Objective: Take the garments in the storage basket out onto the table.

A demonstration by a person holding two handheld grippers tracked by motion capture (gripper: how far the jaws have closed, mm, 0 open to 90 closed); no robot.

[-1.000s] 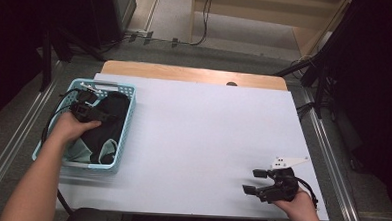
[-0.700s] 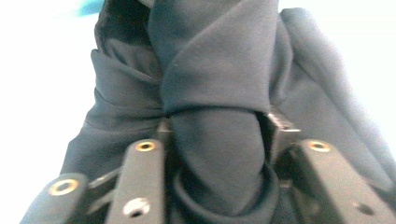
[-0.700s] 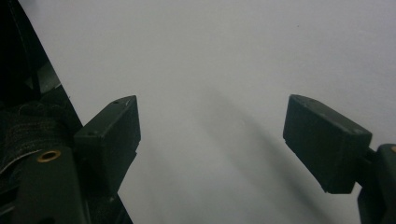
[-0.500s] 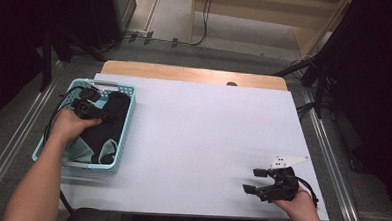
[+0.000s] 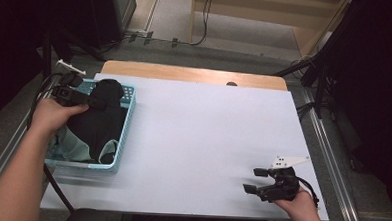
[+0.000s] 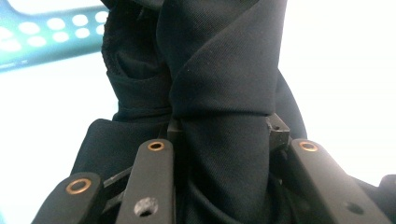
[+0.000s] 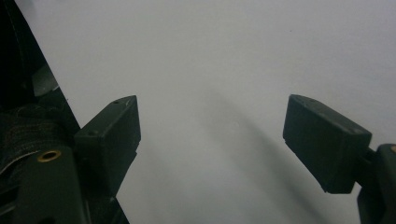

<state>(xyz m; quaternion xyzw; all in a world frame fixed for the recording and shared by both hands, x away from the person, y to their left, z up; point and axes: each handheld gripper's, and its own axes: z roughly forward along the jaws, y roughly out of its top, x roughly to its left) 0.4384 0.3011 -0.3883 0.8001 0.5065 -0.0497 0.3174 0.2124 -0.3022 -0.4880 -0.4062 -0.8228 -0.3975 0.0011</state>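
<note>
White table (image 5: 198, 135); left gripper (image 5: 91, 104) clamps black cloth (image 5: 101, 121) over basket (image 5: 125, 132); right gripper (image 5: 253, 180) released, resting.

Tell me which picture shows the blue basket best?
The high view: the whole blue basket sits at the table's left edge, holding black cloth. The left gripper view catches just a holed corner. The right gripper view looks at bare table.

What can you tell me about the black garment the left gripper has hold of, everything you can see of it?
The black garment is soft, matte, finely woven cloth with a stitched hem. The left gripper is shut on a bunched fold of it, which stands up past the jaws in creases. The rest trails down into the turquoise perforated basket at the table's left edge, draped over a pale mint cloth. Its top rises above the basket's far rim. What kind of garment it is cannot be told.
</note>
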